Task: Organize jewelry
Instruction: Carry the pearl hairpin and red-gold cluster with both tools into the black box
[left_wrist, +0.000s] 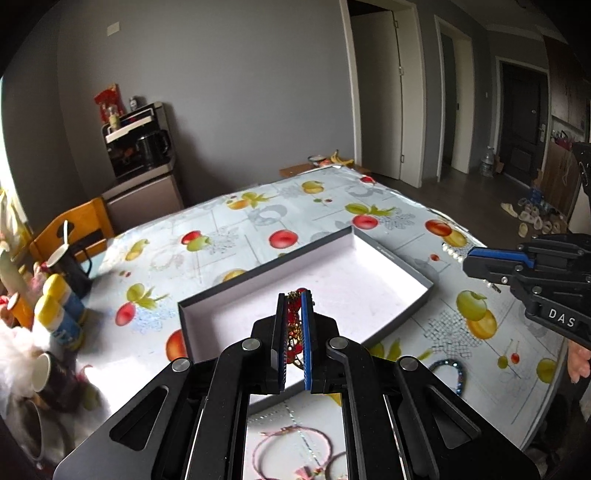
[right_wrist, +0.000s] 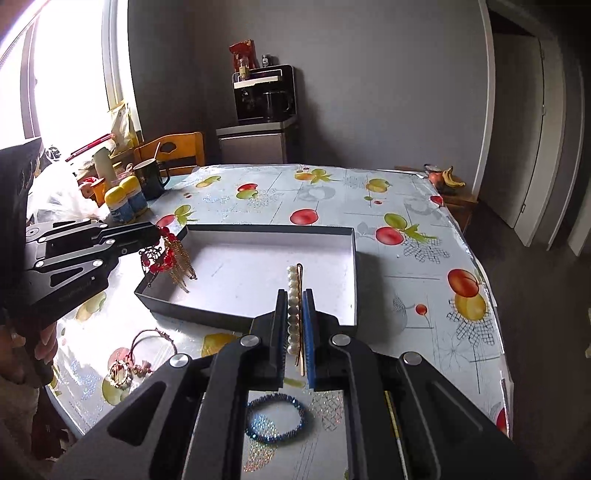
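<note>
Table (right_wrist: 369, 236) in fruit-print oilcloth — grey walls (left_wrist: 221, 92), open box (right_wrist: 258, 273) mid-surface.

one box (right_wrist: 258, 273), two yellow-capped bottles (right_wrist: 125, 201), one mug (right_wrist: 149, 179)

The left gripper (left_wrist: 294, 332), black with blue pads on its two fingers, has its jaws closed on a red beaded ornament with gold chains (right_wrist: 168, 258). In the right wrist view it comes in from the left side, tilted downward over the near left corner of the shallow dark cardboard box with white inside (right_wrist: 258, 269). A hand (right_wrist: 44, 343) holds its handle from below. The right gripper (right_wrist: 294, 325), of the same black and blue build, is clamped on a gold hair clip with a row of white pearls (right_wrist: 293, 306). It also points downward, above the near edge of the box.
</note>
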